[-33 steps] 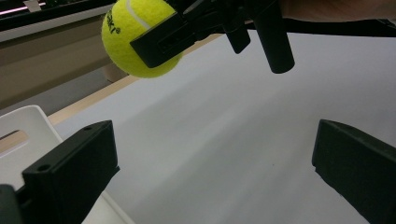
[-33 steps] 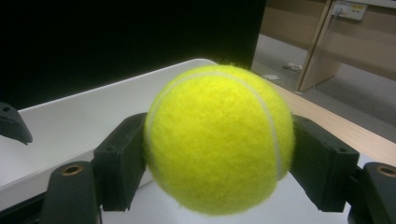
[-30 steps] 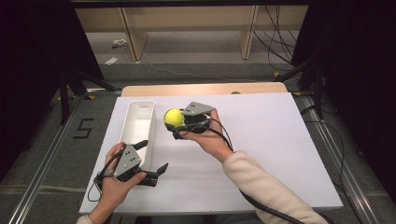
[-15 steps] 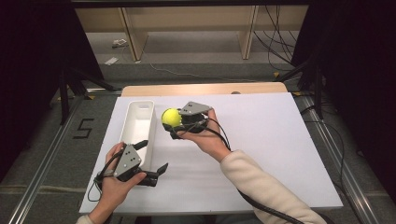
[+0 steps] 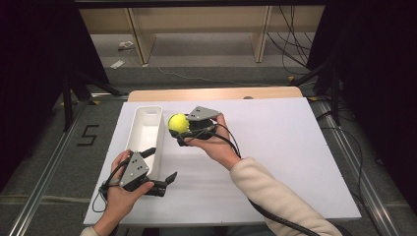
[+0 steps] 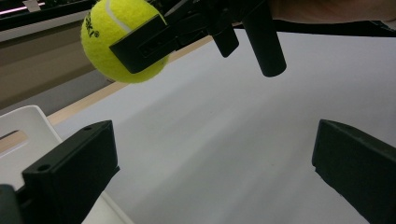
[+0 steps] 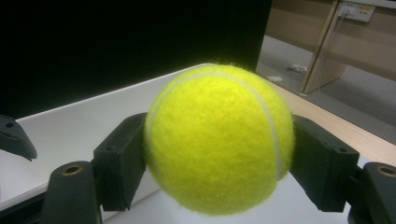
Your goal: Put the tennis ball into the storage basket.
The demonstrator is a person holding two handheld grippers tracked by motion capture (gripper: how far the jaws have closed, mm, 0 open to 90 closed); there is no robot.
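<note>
**One ball held up beside the bin**

Right gripper (image 5: 183, 129) has its jaws clamped on the tennis ball (image 5: 178, 123), raised at the white bin's (image 5: 142, 135) three o'clock, probably for dropping in. Left gripper (image 5: 158, 167) waits at six o'clock, jaws spread wide, empty.

right arm: cream sleeve (image 5: 275, 196) | grippers: black jaws, grey three-cornered plate (image 5: 132, 169) on top | black cable (image 5: 275, 219) trails from right gripper (image 5: 183, 129)

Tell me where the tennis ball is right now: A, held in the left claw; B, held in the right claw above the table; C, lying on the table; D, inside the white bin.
B: the ball sits clamped in the right claw, beside the bin.
</note>
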